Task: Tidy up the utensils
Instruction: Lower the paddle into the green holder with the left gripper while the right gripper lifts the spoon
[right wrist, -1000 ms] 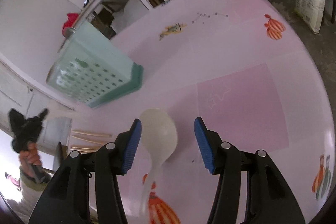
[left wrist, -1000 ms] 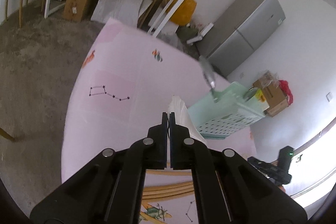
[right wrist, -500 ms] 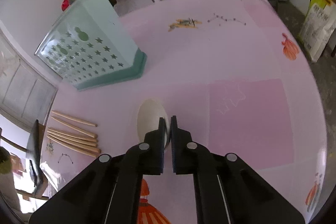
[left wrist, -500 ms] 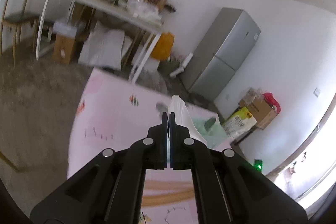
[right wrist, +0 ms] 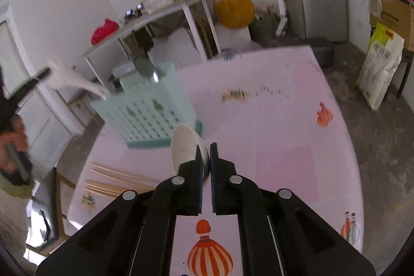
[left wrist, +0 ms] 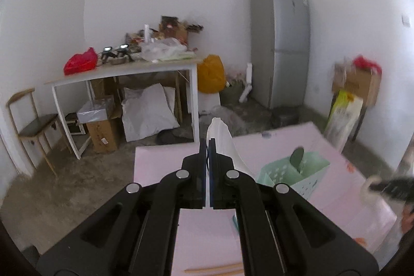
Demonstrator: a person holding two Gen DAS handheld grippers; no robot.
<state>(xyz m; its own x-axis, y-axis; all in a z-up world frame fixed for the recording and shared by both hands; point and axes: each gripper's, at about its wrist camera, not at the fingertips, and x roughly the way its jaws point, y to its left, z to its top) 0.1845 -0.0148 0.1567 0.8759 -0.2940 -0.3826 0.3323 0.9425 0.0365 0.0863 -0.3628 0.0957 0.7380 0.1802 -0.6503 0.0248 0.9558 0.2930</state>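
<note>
Pink cloth with small printed drawings covers the table (right wrist: 284, 120) where we work. Our left tongs (left wrist: 207, 144) are pressed together on a white plastic utensil (left wrist: 220, 139), whose pale body runs from above the tips down to the right of them; we cannot tell what kind of utensil it is. Our right tongs (right wrist: 206, 149) are pinching the edge of a white spoon (right wrist: 185, 146), its oval bowl standing up just left of the tips and clear of the cloth.

A mint-green utensil basket (right wrist: 152, 110) with a pierced wall stands upright near the far left corner of the table. A grey utensil (right wrist: 146, 67) sticks up out of it, blurred. In the right wrist view the white utensil held by the left tongs reaches toward the basket's upper left rim; whether it touches we cannot tell. A bundle of wooden chopsticks (right wrist: 116, 180) lies flat near the table's left edge, on the near side of the basket and apart from it.

Beyond the table a grey fridge (left wrist: 280, 43) stands against the wall, and a white side table (left wrist: 124, 74) carries clutter and a red bag (left wrist: 80, 64).
</note>
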